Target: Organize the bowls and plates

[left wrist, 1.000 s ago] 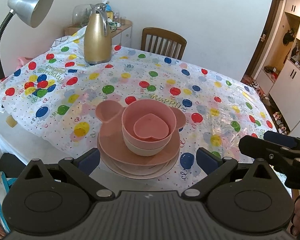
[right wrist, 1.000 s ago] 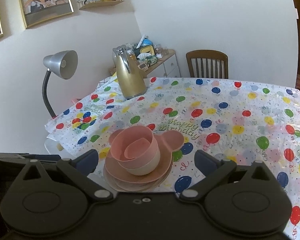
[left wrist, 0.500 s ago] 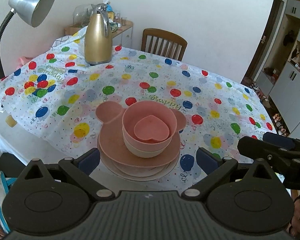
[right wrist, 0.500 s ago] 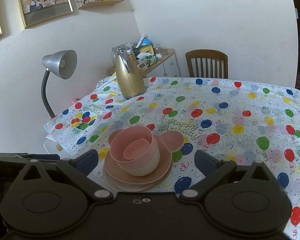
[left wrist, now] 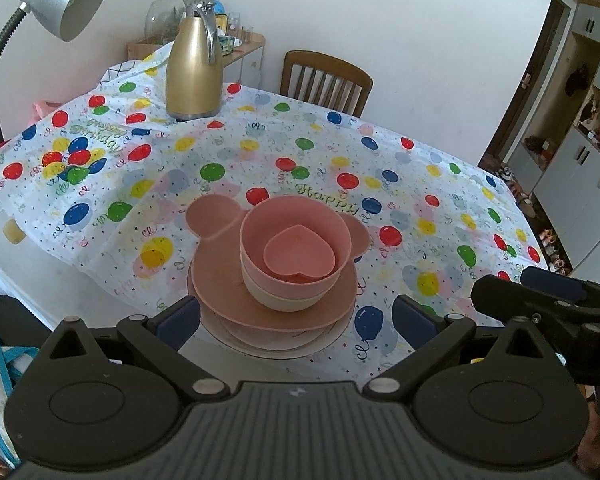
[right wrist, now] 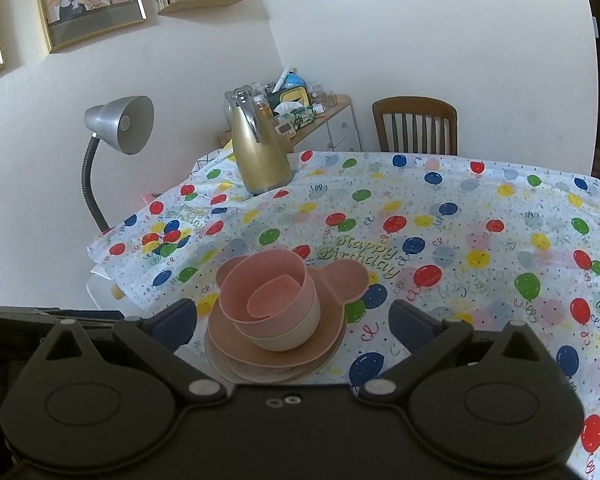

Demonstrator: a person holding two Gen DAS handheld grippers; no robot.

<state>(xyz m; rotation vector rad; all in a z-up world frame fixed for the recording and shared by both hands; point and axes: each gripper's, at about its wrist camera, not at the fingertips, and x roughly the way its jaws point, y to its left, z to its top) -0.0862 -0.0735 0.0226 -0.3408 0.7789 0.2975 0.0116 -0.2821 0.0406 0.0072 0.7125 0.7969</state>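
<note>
Both grippers [left wrist: 296,316] [right wrist: 292,320] wide, empty; plates [left wrist: 276,336] under bowls [left wrist: 292,276], count unclear.

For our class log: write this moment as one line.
left hand-held gripper open | right hand-held gripper open | dish stack untouched

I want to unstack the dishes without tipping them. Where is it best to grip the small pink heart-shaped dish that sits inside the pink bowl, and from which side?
Probably grip the small pink heart-shaped dish by its raised rim, coming from above. It sits tilted inside the round pink bowl, whose wall blocks any approach from the side; only the dish's upper edge is exposed. One finger inside, one outside that rim. Both the left gripper and the right gripper are open.
</note>
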